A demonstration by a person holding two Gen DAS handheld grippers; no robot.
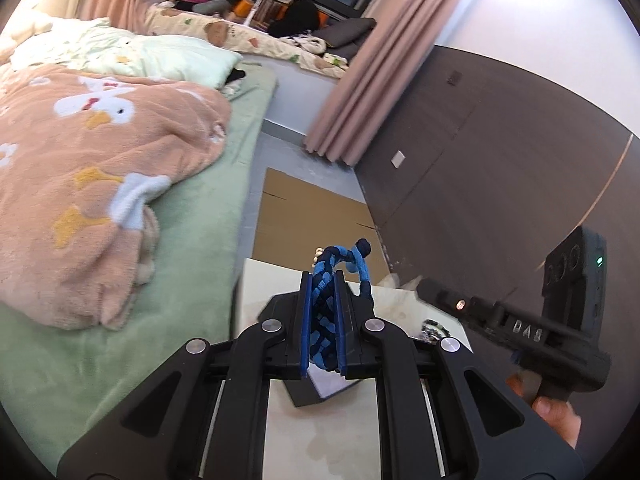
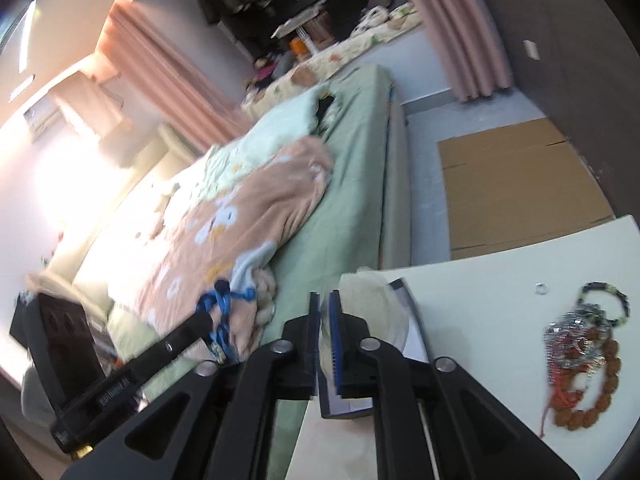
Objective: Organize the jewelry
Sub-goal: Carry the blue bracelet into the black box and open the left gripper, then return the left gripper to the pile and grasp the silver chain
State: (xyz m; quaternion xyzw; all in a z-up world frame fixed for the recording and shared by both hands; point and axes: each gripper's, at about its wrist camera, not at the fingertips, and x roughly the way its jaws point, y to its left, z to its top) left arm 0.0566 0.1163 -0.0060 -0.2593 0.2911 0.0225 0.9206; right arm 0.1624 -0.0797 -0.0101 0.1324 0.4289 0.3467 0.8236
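My left gripper (image 1: 323,280) is shut on a blue braided bracelet (image 1: 326,312) and holds it raised above the white table (image 1: 280,432) and a dark jewelry box (image 1: 316,394). The right wrist view shows the same bracelet (image 2: 220,312) hanging from the left gripper's tip (image 2: 202,322) at the left. My right gripper (image 2: 324,300) is shut with nothing between its pads, above the dark box (image 2: 412,320). A pile of jewelry (image 2: 580,356) with brown beads, a silver piece and a green bead bracelet lies on the table (image 2: 480,304) at the right. A small ring (image 2: 541,289) lies near it.
A bed with a green sheet (image 1: 192,264) and a peach blanket (image 1: 80,184) lies left of the table. Flat cardboard (image 1: 312,220) lies on the floor beyond the table. A dark wall panel (image 1: 480,160) and pink curtains (image 1: 360,80) stand to the right.
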